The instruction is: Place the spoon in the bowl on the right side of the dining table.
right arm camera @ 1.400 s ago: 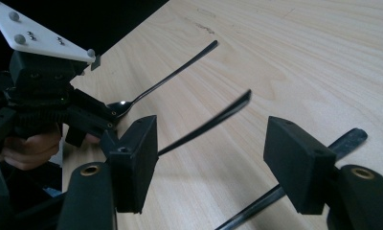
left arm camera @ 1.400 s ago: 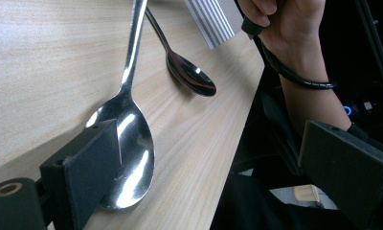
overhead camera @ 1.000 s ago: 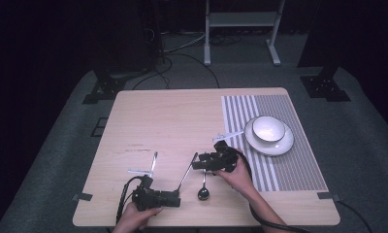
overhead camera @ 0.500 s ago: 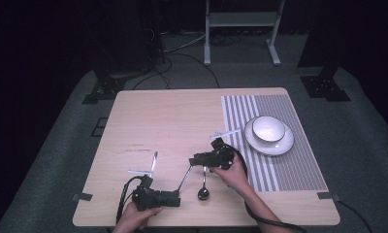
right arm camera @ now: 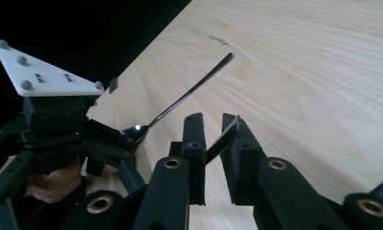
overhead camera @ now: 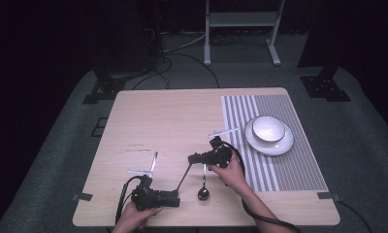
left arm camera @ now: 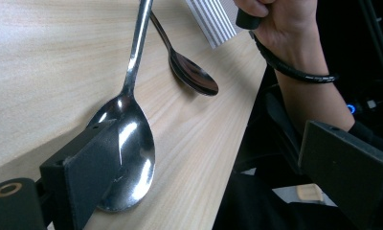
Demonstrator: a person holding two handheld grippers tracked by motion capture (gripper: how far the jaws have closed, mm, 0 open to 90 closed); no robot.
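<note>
My right gripper [right arm camera: 212,143], jaws just closing, pinches a spoon's handle [right arm camera: 223,136] near the desk's [overhead camera: 182,116] front edge; my left gripper [left arm camera: 218,167] stands spread beside another spoon [left arm camera: 127,143].

The pale wooden table [overhead camera: 182,121] is brightly lit from above, while the room around its edges is very dark, almost black. In the left gripper view, the shiny silver spoon [left arm camera: 127,139] shows bright white glare on its bowl, and the near black jaws look soft and out of focus. In the right gripper view, the wood grain is sharp, the corner beyond the table edge is black, and the close jaws look blurry.
</note>
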